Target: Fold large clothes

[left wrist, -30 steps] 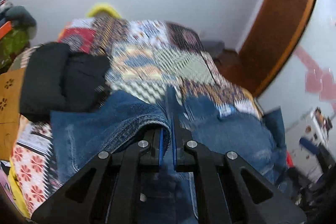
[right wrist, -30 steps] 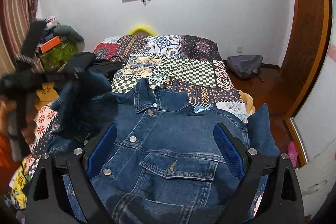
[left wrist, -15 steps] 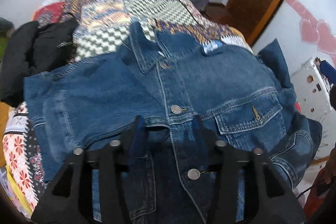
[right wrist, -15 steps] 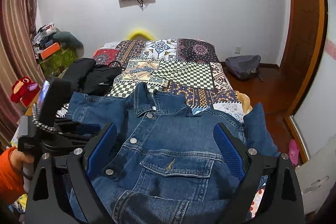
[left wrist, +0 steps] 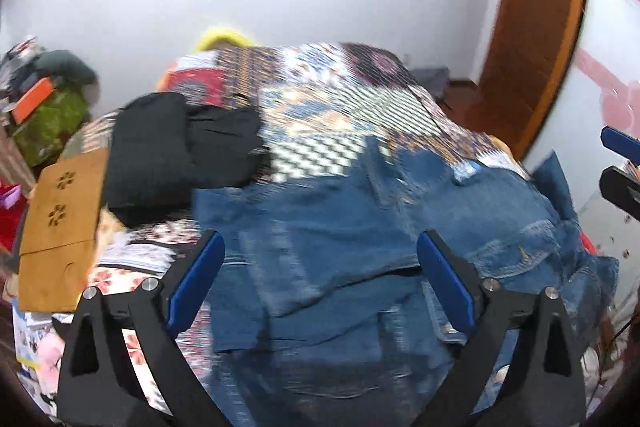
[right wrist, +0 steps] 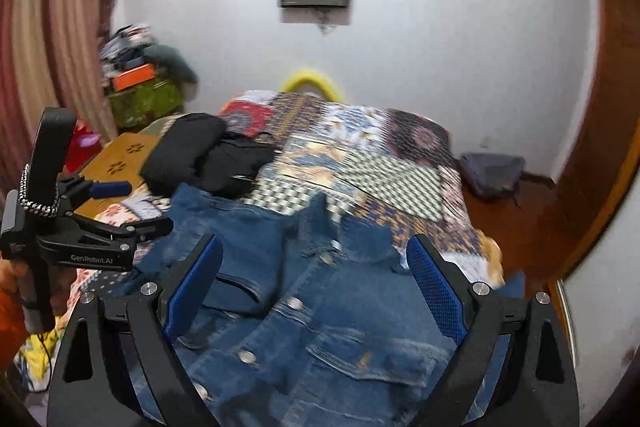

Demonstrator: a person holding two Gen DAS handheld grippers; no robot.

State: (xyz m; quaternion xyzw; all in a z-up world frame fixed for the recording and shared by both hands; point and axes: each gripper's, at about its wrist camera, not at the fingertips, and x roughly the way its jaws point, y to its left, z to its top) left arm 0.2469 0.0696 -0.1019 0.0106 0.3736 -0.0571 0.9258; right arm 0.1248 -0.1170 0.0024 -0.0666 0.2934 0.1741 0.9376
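A blue denim jacket lies front up on the near end of a patchwork bedspread; its left sleeve is folded in over the chest. It also shows in the right wrist view, collar away from me. My left gripper is open and empty, above the jacket's left side. My right gripper is open and empty, above the jacket's buttoned front. The left gripper shows in the right wrist view at the left edge, beside the jacket.
A black garment lies on the bed to the left of the jacket. A wooden board stands at the bed's left side. A grey bag is on the floor by the brown door frame.
My left gripper let go of the sleeve it held over the jacket, opened wide and drew back to the left. The right gripper stayed open and tilted up slightly.
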